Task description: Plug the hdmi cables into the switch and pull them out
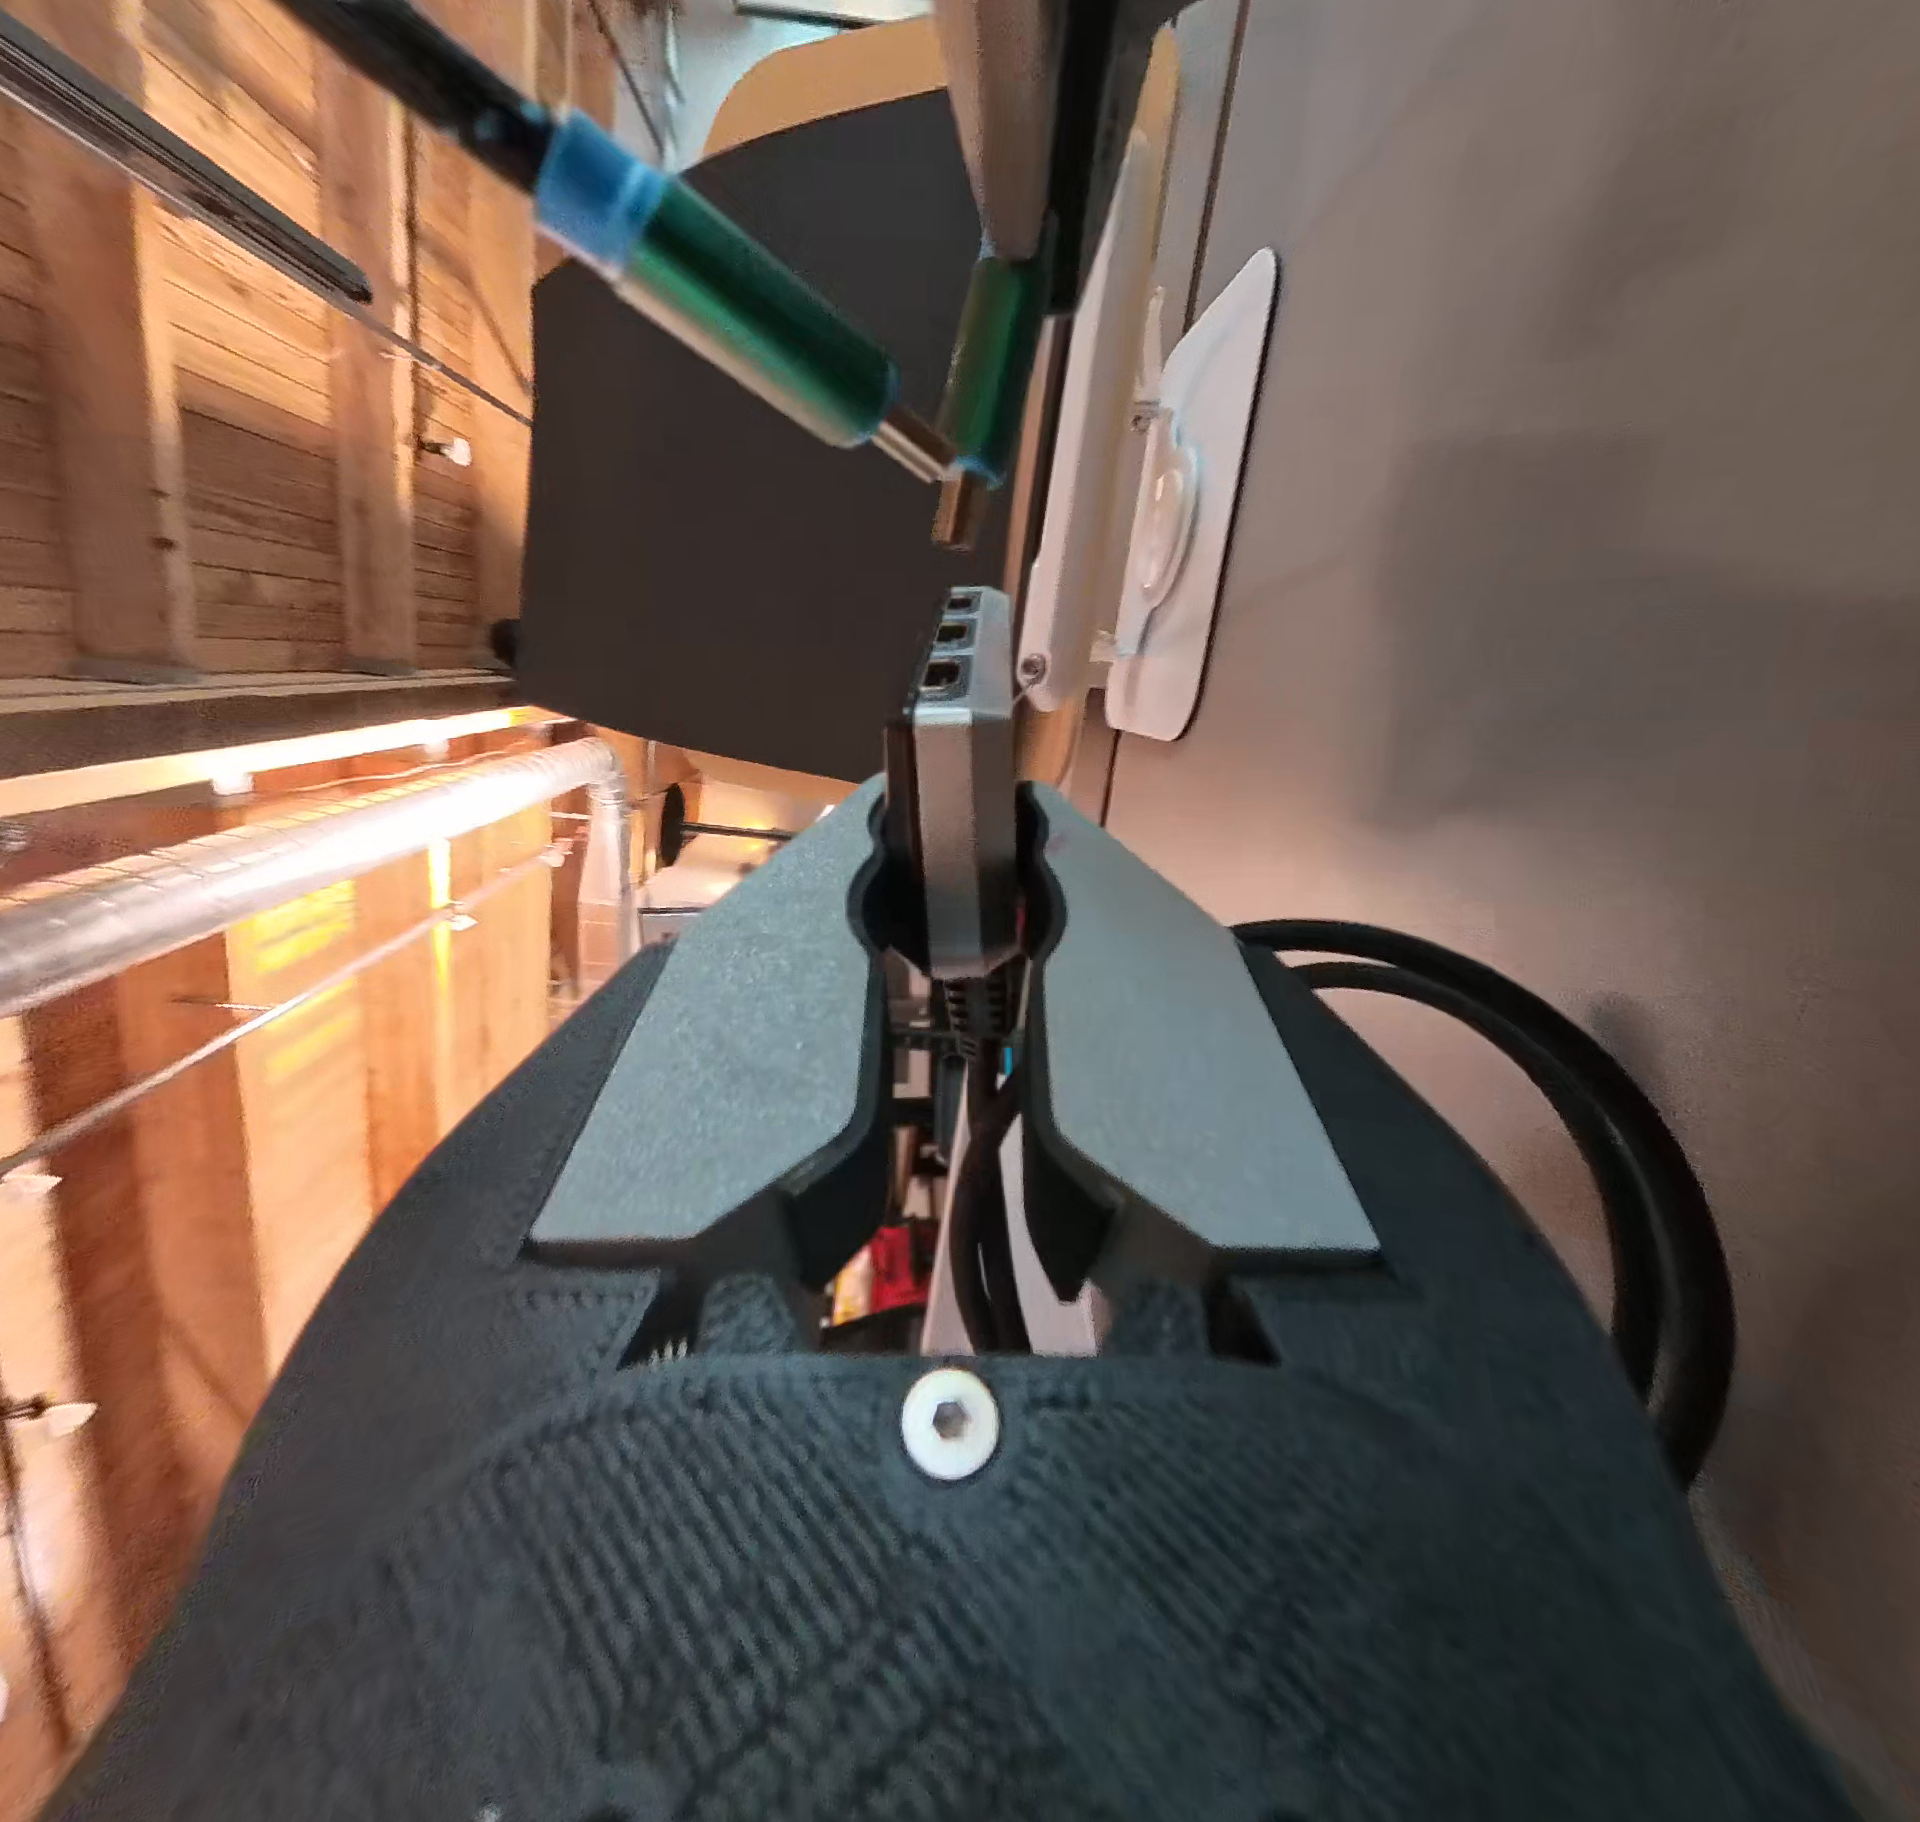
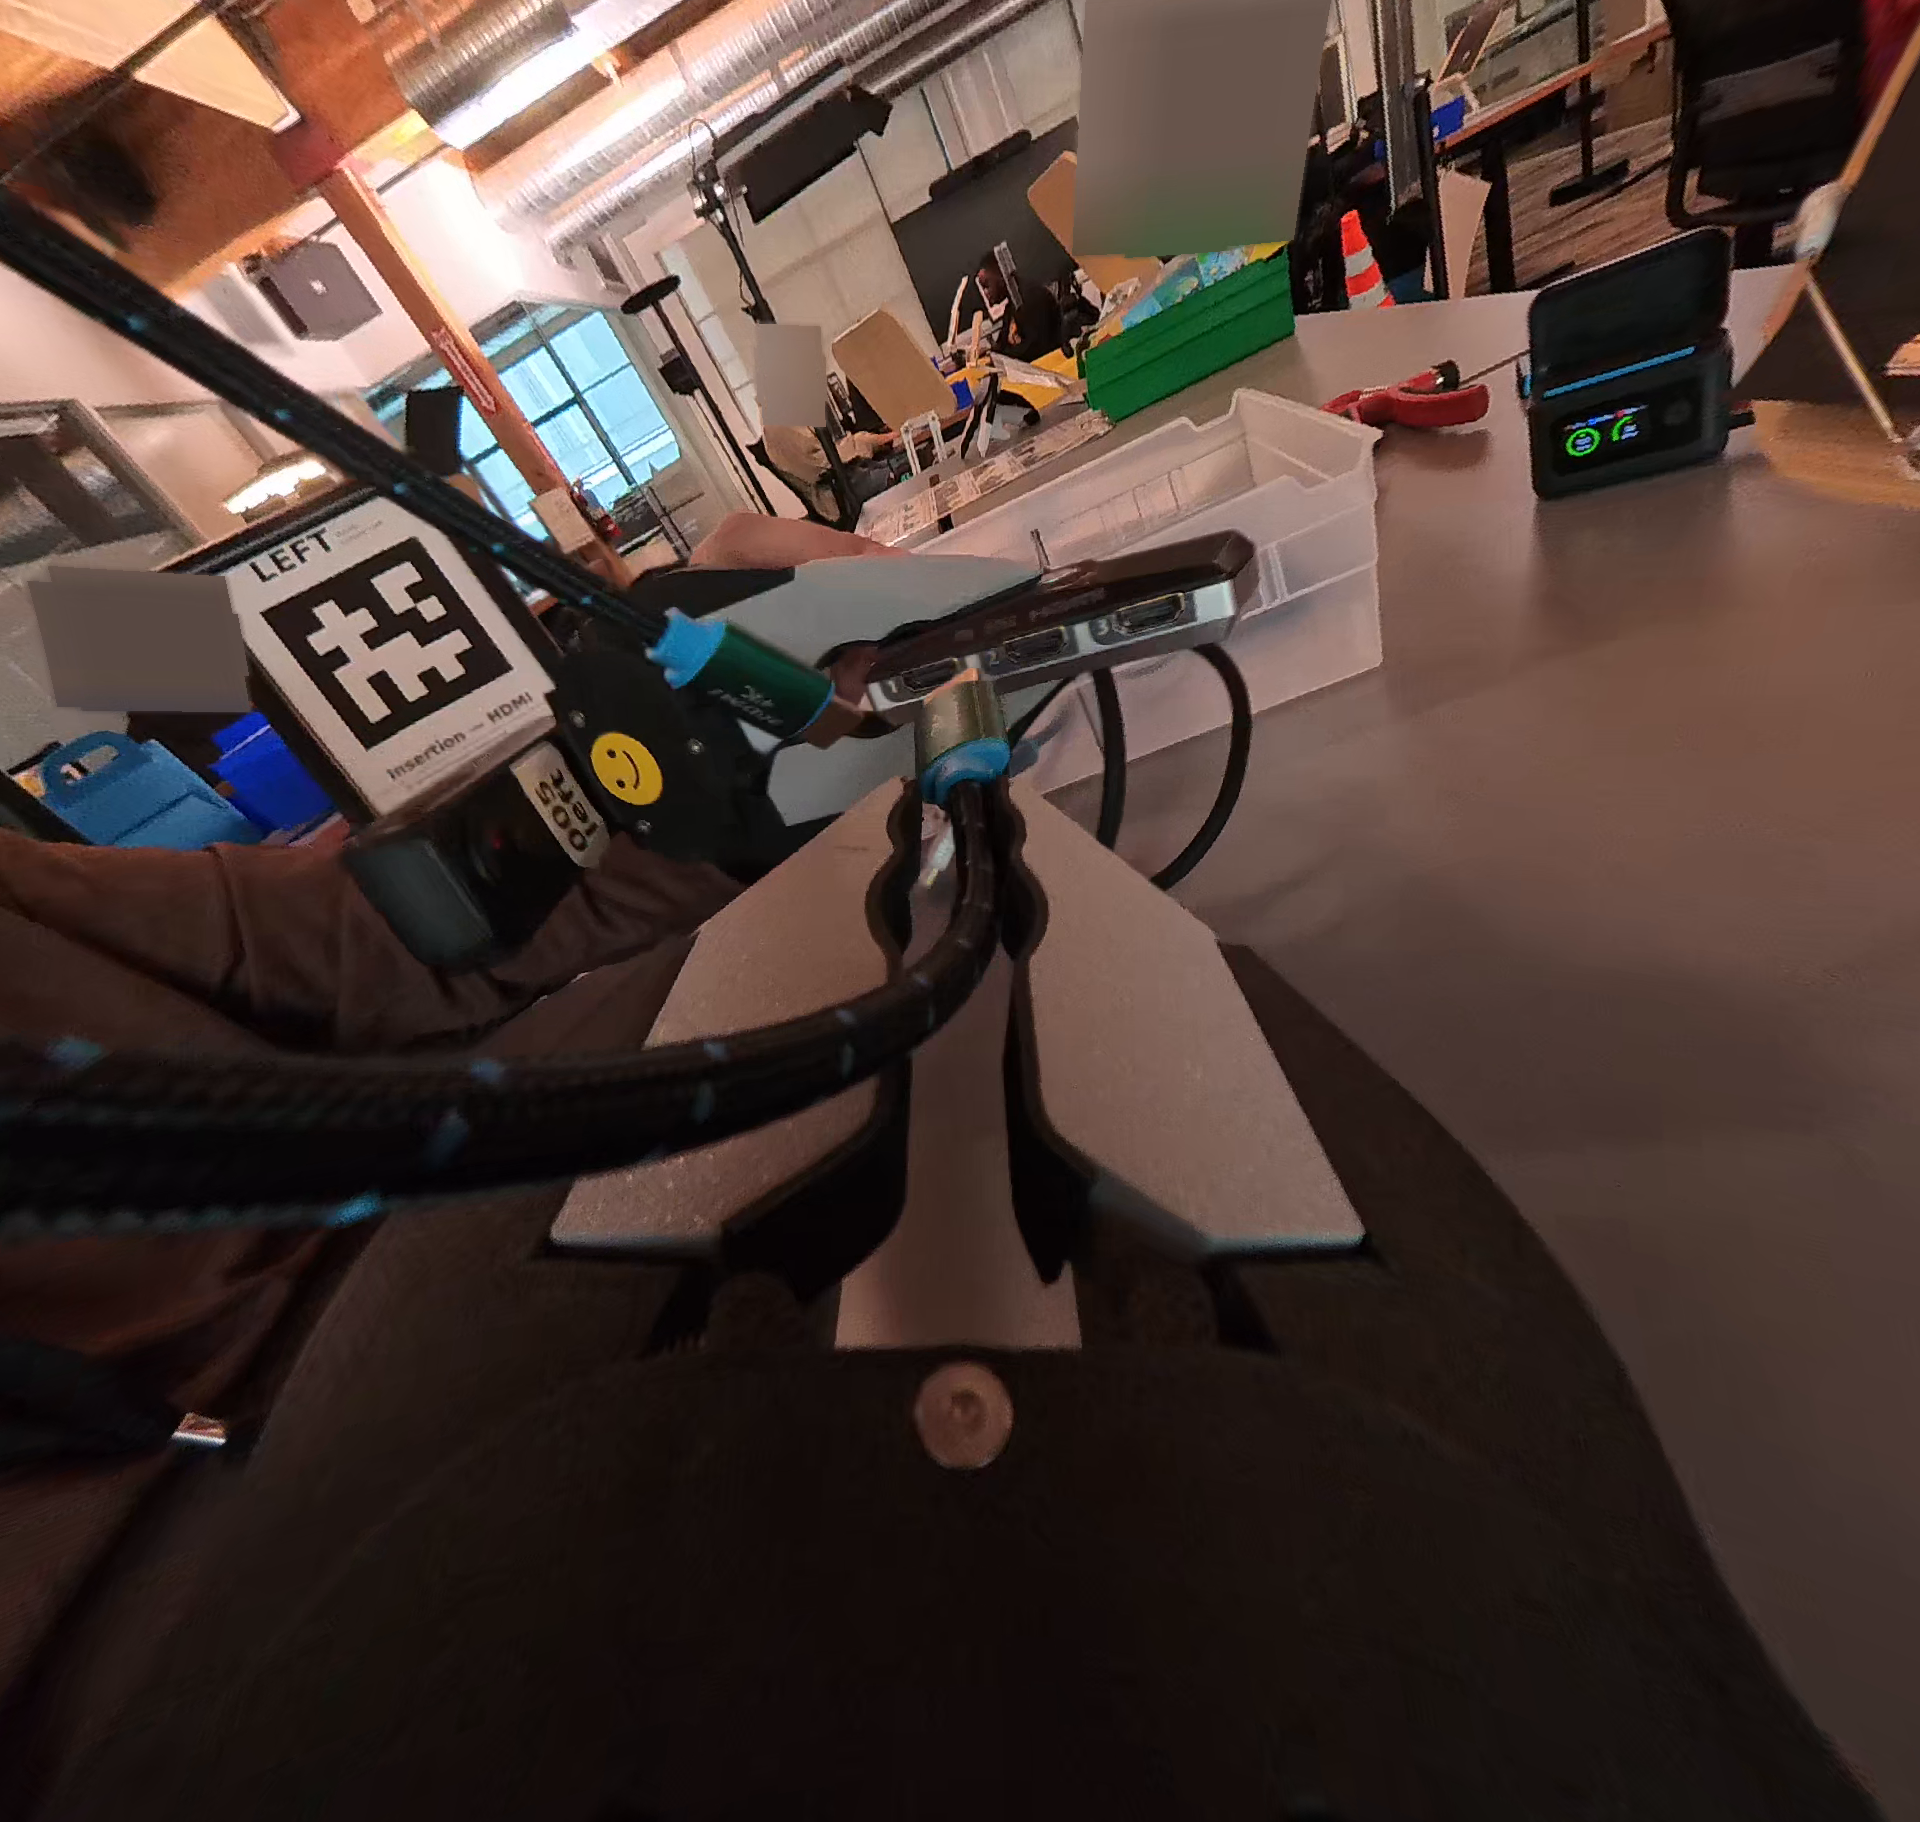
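My left gripper is shut on the grey HDMI switch and holds it above the table, its three ports facing away. In the right wrist view the switch shows between the left gripper's fingers. My right gripper is shut on a black braided cable just behind its blue-collared plug. That plug points at the switch's end port, its tip a little short of it. A second green plug hangs loose beside it, also unplugged.
The switch's own black cable loops down onto the grey table. A clear plastic bin stands behind the switch, with a green bin, a red tool and a black device with a lit screen farther back. My right fingertips sit around 8 cm from my left ones.
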The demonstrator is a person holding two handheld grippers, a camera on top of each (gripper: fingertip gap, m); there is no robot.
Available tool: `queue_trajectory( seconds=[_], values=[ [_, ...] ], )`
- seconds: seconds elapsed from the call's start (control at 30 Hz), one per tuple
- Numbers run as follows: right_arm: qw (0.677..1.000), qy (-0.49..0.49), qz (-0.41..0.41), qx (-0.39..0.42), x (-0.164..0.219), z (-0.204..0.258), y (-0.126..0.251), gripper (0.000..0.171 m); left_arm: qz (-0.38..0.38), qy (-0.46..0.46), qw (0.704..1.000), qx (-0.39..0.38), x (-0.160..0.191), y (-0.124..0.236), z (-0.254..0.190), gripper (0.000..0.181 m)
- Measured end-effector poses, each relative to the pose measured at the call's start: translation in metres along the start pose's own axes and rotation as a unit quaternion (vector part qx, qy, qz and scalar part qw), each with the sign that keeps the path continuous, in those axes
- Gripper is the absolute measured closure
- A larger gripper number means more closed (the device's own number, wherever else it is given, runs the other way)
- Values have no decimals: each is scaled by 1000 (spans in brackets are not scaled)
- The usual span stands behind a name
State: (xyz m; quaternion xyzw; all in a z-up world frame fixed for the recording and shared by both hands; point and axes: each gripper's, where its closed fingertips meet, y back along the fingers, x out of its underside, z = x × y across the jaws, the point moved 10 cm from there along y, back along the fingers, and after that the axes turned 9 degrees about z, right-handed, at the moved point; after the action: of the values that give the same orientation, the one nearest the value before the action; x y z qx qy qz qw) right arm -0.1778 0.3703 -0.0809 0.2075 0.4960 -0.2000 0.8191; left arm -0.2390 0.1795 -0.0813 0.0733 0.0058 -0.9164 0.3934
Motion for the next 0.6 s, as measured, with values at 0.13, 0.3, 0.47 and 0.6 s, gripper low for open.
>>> queue_trajectory(
  seconds=[0.13,0.3,0.47,0.6],
  values=[
    [999,-23,6,-32,3,2,-7,162,8,-36,999,-32,-2,-1,-7,163],
    [996,-64,6,-58,8,-3,-11,162,14,-64,996,-67,-6,-3,-13,163],
    [993,-92,-5,-77,8,-7,-9,162,8,-72,993,-93,-9,-3,-12,163],
    [991,-105,-9,-86,9,-8,-9,163,5,-86,991,-107,-9,-1,-11,163]
  ],
)
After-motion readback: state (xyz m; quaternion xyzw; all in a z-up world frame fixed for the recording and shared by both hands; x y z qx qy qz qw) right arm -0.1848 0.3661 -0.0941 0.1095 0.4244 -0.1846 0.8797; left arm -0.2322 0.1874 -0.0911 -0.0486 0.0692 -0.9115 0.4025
